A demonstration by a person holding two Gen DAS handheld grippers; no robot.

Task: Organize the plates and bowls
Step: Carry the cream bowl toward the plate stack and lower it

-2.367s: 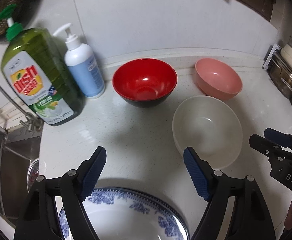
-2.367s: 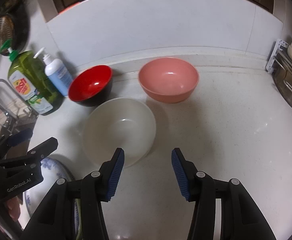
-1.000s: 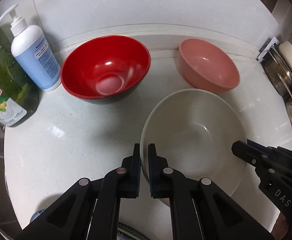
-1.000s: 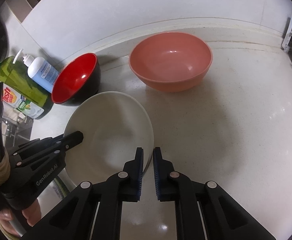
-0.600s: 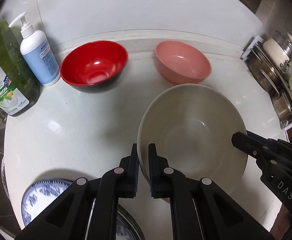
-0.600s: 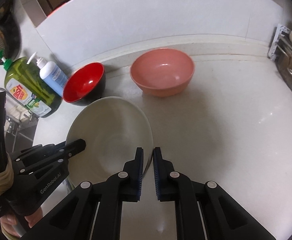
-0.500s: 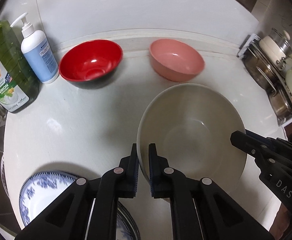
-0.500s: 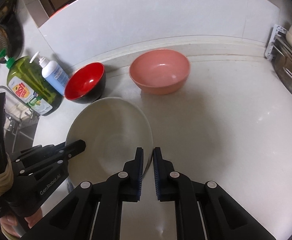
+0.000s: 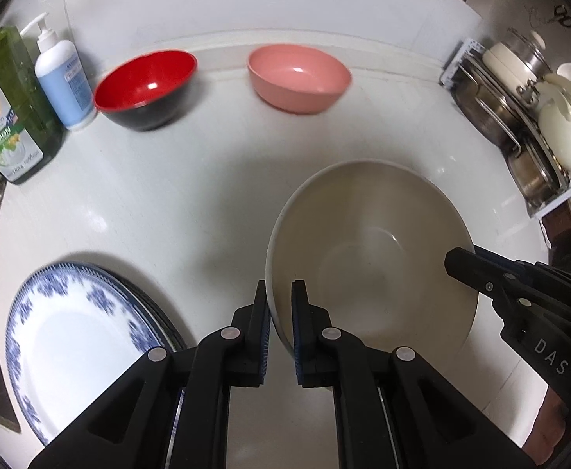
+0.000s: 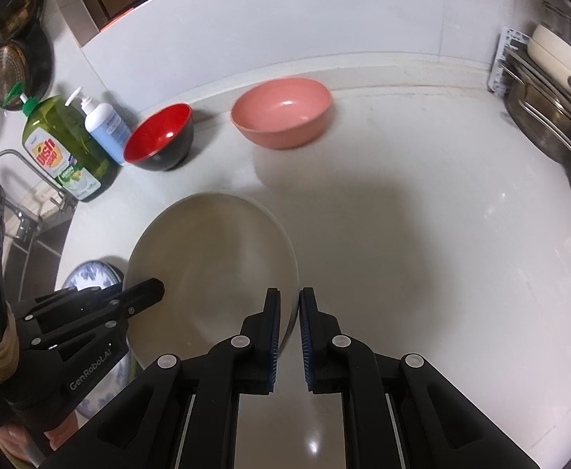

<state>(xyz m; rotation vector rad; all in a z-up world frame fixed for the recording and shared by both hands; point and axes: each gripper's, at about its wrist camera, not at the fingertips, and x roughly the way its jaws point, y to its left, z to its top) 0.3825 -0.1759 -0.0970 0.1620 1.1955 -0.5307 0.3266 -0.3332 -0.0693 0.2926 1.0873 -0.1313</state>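
Both tongs clamped on white bowl (image 9: 371, 258): left gripper (image 9: 279, 312) at nine o'clock rim, right gripper (image 10: 289, 320) at three. Held above counter (image 10: 422, 234). Rigid, glossy, likely slippery, breakable; grip rim.

A large cream bowl (image 9: 371, 250), upright, is held above the white surface (image 9: 168, 203). A red-and-black bowl (image 9: 146, 88) and a pink bowl (image 9: 299, 78) sit apart near the back wall. Blue-patterned plates (image 9: 78, 340) lie stacked front left.
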